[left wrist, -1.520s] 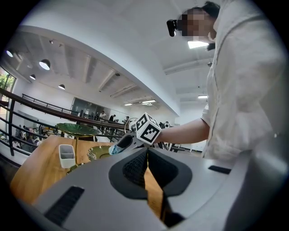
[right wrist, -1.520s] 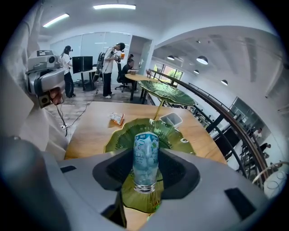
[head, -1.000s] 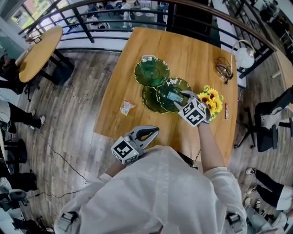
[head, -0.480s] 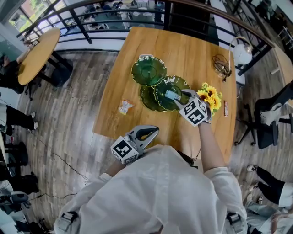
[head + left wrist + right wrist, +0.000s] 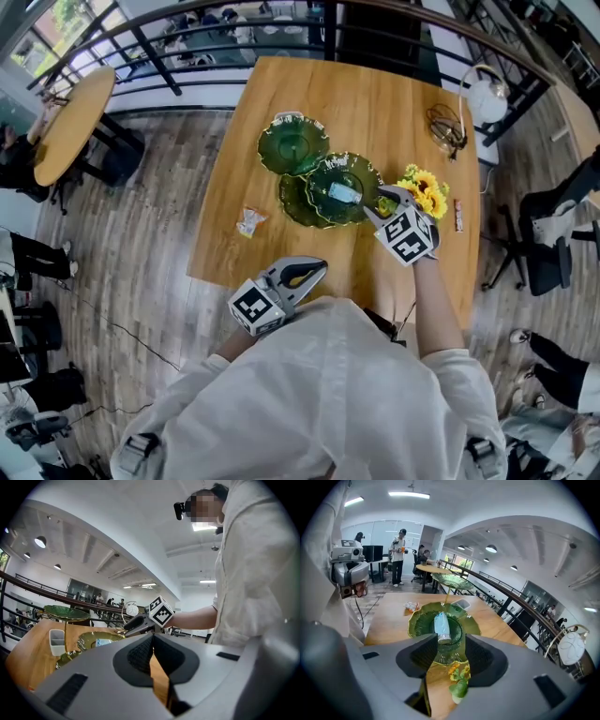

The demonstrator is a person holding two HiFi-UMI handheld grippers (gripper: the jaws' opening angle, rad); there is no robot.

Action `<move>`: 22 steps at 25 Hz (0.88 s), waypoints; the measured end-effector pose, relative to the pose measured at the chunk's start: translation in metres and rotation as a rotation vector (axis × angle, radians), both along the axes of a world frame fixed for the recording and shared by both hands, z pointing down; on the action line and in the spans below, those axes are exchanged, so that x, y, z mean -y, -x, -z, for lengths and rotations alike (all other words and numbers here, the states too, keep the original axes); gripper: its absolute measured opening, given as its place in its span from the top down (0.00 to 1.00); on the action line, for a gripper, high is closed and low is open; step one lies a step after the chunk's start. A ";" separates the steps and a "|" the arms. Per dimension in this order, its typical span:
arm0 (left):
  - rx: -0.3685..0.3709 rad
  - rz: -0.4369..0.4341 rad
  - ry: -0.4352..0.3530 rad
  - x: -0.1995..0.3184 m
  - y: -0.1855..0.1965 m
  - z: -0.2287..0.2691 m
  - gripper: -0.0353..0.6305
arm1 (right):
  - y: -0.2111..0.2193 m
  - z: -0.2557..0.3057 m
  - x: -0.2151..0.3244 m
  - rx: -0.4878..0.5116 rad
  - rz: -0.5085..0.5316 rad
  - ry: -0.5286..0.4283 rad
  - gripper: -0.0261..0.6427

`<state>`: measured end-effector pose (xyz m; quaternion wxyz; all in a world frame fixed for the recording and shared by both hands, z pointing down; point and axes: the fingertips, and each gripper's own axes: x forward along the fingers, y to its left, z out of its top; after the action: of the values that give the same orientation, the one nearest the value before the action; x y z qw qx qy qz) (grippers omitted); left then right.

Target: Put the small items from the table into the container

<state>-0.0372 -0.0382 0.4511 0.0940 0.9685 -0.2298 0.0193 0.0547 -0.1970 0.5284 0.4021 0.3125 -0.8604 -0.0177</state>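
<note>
Green dish (image 5: pixel 319 178) holds one blue packet (image 5: pixel 344 193) | your right gripper (image 5: pixel 382 199) above its rim, fingers wide, empty | your left gripper (image 5: pixel 317 268) off the surface (image 5: pixel 375 103), fingers closed, empty | wrapper (image 5: pixel 249 221) and bar (image 5: pixel 457 216) not yet in: you are partway.

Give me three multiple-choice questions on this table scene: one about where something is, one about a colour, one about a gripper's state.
1. Where does the light-blue packet lie?
A) in the green scalloped glass dish
B) on the floor
C) on a chair

2. What colour is the bunch of flowers beside that dish?
A) red
B) yellow
C) white

3. How do the right gripper's jaws stand?
A) apart, empty
B) shut on the packet
C) shut on a flower

Answers:
1 A, the packet rests in the dish's hollow.
2 B, the petals are yellow.
3 A, a clear gap shows between the pads.
</note>
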 end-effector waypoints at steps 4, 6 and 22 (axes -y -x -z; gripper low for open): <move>0.009 -0.017 0.004 0.002 -0.006 -0.002 0.94 | -0.021 0.012 0.000 0.045 -0.057 -0.031 0.69; 0.011 -0.025 0.007 0.003 -0.011 -0.003 0.94 | -0.034 0.015 0.000 0.070 -0.087 -0.036 0.69; 0.033 -0.054 0.039 0.012 -0.034 -0.012 0.94 | -0.178 -0.008 -0.005 0.061 -0.345 -0.014 0.71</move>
<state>-0.0029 -0.0504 0.4628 0.1085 0.9719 -0.2046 0.0424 0.2327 -0.1923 0.5363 0.3706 0.4588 -0.8056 0.0553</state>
